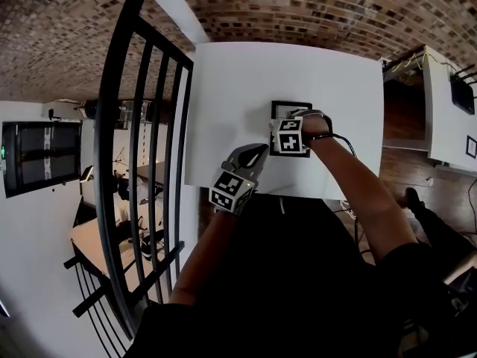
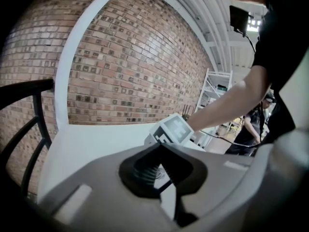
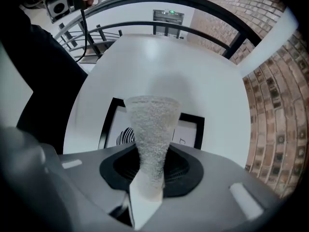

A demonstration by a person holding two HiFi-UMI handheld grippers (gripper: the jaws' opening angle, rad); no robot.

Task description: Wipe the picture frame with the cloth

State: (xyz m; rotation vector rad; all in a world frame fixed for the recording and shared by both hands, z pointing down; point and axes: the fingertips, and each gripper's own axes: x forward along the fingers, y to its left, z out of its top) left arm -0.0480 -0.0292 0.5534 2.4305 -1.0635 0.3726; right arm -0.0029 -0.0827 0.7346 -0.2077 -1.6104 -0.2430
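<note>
A black picture frame with a white mat lies flat on the white table, right of the middle. My right gripper is over the frame, shut on a pale nubbly cloth. In the right gripper view the cloth hangs out of the right gripper and covers the middle of the picture frame; I cannot tell whether it touches the glass. My left gripper hovers at the table's near edge, left of the frame, its jaws together on nothing. The left gripper looks toward the right gripper's marker cube.
A black metal railing runs along the table's left side, with a drop to a lower floor beyond it. A brick wall stands behind the table. A white shelf unit stands to the right.
</note>
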